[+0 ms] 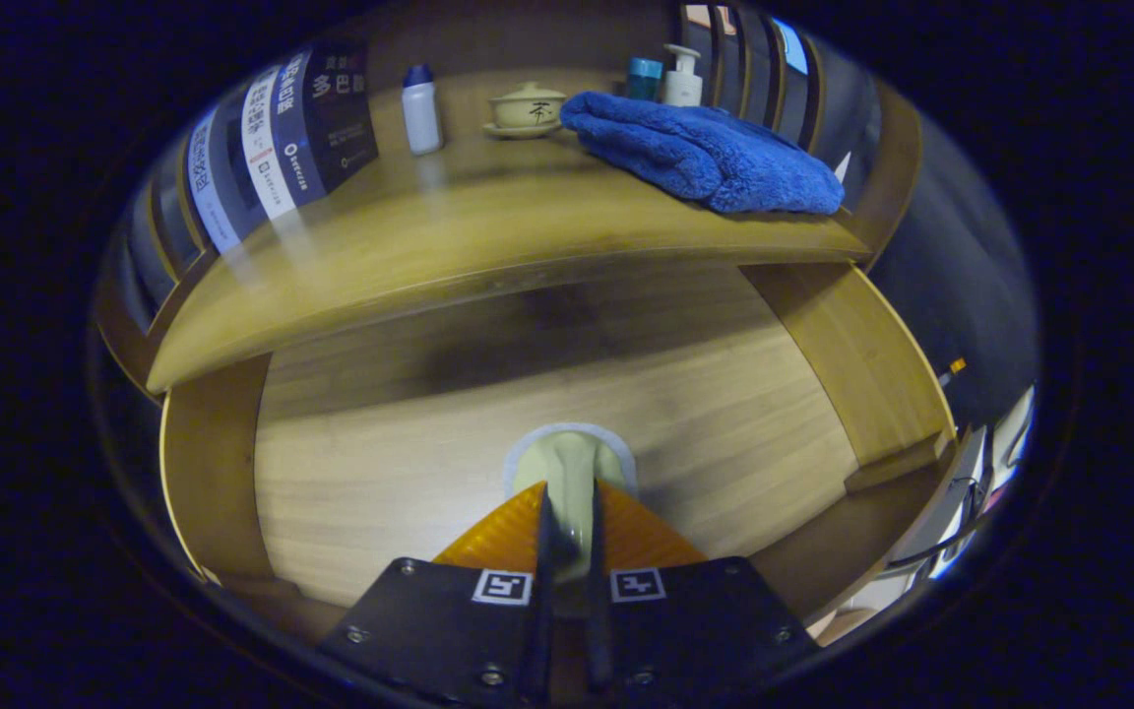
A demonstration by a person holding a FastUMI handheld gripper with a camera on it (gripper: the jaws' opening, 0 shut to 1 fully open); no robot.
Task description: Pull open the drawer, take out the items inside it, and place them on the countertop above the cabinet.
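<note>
Nearest the camera, the gripper has its two fingers drawn in close together, leaving only a narrow slit between them, and in that slit sits a pale, cream-coloured drawer handle with a light rim around it. Both fingers appear to press on the sides of this handle, so the jaws are clamped on it rather than standing open. Just beyond the fingertips spreads the wooden drawer front, flat and light-grained, with the handle mounted at its middle; whether the drawer is pulled out at all cannot be told. Wooden side posts of the cabinet flank the drawer front on both sides. Above the drawer runs the countertop, a glossy wooden surface. On it, well beyond the fingers, lies a folded blue towel toward the right, beside a small lidded tea bowl, a white bottle with a blue cap, a pump bottle and a teal container. Standing books lean at the left end of the countertop.
</note>
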